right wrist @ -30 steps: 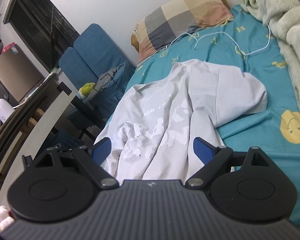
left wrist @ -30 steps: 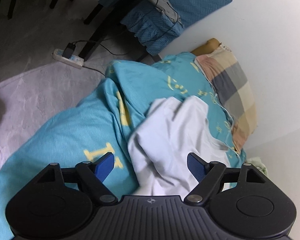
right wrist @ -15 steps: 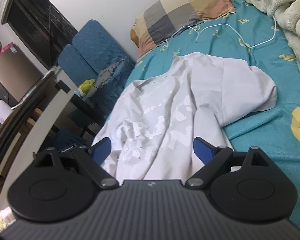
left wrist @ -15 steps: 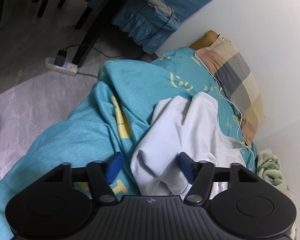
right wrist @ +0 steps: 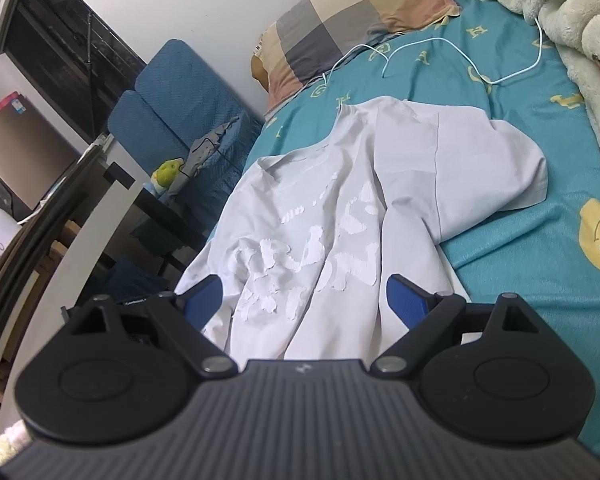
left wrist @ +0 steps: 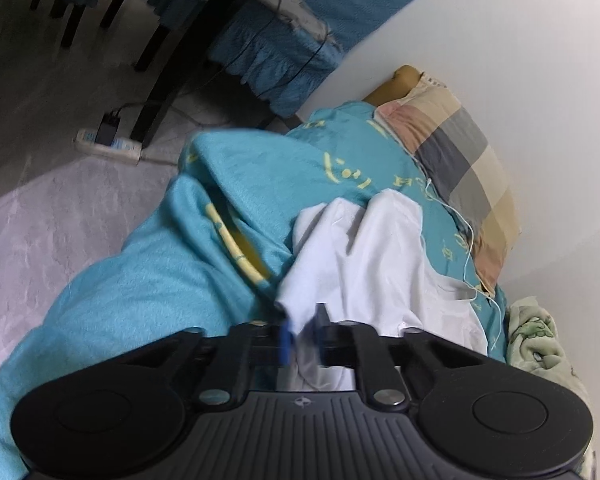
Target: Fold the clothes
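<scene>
A white T-shirt (right wrist: 340, 216) with a cracked white print lies crumpled on the teal bedsheet (right wrist: 540, 184), one sleeve spread to the right. In the left wrist view the same T-shirt (left wrist: 372, 248) hangs over the bed's edge. My left gripper (left wrist: 304, 330) has its jaws closing on the shirt's near hem, and the blue pads pinch a fold of white cloth. My right gripper (right wrist: 304, 300) stands open above the shirt's lower part, with cloth under the gap and the pads (right wrist: 406, 300) clear of it.
A checked pillow (right wrist: 352, 12) lies at the bed's head by the wall, with a white cable (right wrist: 460, 56) on the sheet. A fleece blanket (right wrist: 572, 20) sits at the right. A blue chair (right wrist: 172, 108) and dark desk stand beside the bed; a power strip (left wrist: 108, 148) lies on the floor.
My left gripper's jaws came together from wide open onto the shirt's hem, after the hand slid in closer to the bed's edge. The right gripper stayed open and nearly still.
</scene>
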